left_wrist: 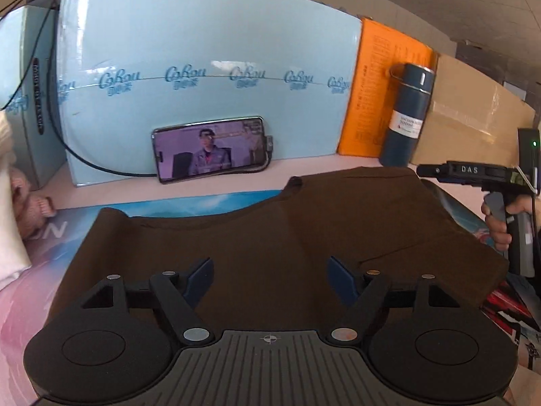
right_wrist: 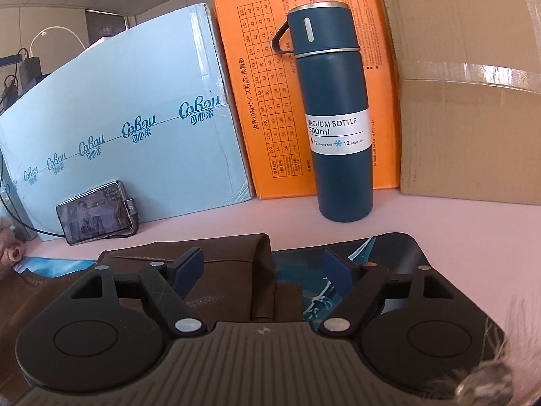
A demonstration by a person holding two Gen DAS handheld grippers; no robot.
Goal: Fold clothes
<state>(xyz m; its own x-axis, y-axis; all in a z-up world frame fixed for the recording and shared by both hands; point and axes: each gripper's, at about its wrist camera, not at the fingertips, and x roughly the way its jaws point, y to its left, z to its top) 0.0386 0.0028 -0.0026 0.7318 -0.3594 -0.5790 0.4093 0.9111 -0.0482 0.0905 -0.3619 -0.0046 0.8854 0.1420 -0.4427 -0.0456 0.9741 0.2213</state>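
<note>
A dark brown garment [left_wrist: 270,223] lies folded flat on the pink table, over a printed mat. My left gripper [left_wrist: 270,279] hovers over its near edge, open, with nothing pinched between the blue pads. In the left wrist view the other gripper [left_wrist: 436,171] reaches in from the right, held by a hand [left_wrist: 497,223], above the garment's far right corner. In the right wrist view my right gripper [right_wrist: 263,270] is open above the garment's folded right edge [right_wrist: 236,270]; the cloth lies below the pads, free of them.
Behind the garment stand a light blue box [left_wrist: 203,67], an orange box [right_wrist: 304,101], a brown carton [right_wrist: 473,101] and a navy vacuum bottle [right_wrist: 338,118]. A phone [left_wrist: 209,149] with a cable leans on the blue box. Pale cloth and a pink plush [left_wrist: 30,203] sit at left.
</note>
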